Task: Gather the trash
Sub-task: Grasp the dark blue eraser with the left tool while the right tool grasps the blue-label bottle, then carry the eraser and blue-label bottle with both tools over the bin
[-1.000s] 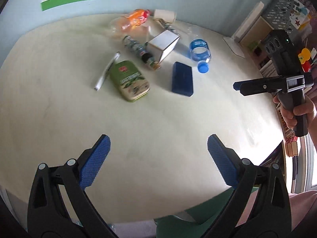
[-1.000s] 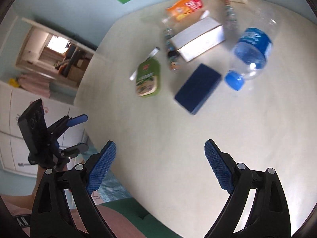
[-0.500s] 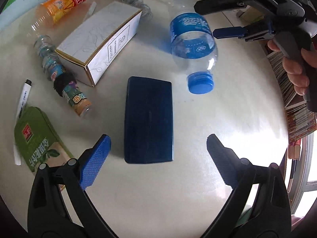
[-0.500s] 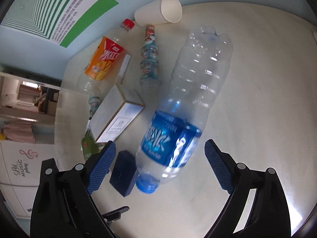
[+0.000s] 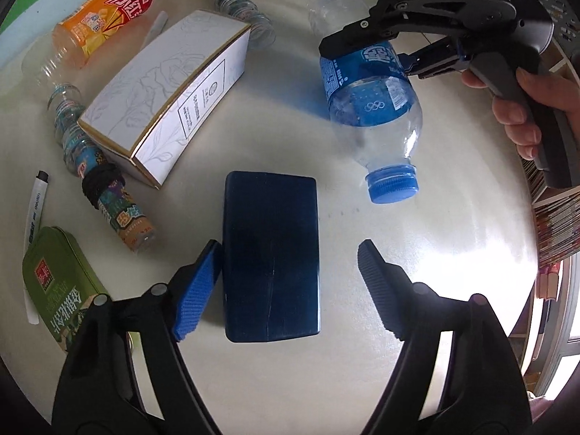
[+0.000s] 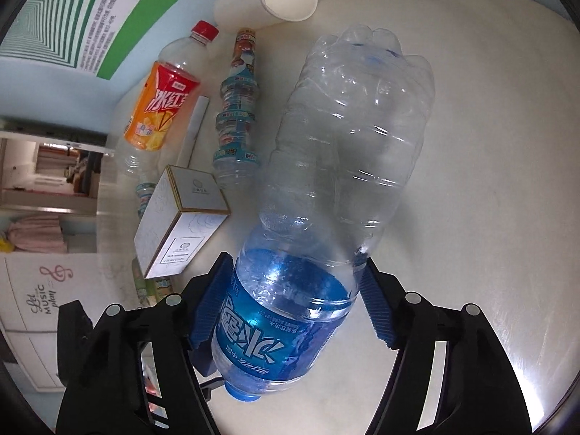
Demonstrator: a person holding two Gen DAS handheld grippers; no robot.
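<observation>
Both tools have moved in from near desk edge, jaws closing: R tool pinching water bottle; L tool straddling dark blue case, left pad touching. Pickup starting.

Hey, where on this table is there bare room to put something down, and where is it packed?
Bare tabletop lies right of the dark blue box and below the water bottle's cap, out to the table's edge. The far left is crowded: white carton, orange-label bottle, small bottles, green tin and pen nearly touch.
</observation>
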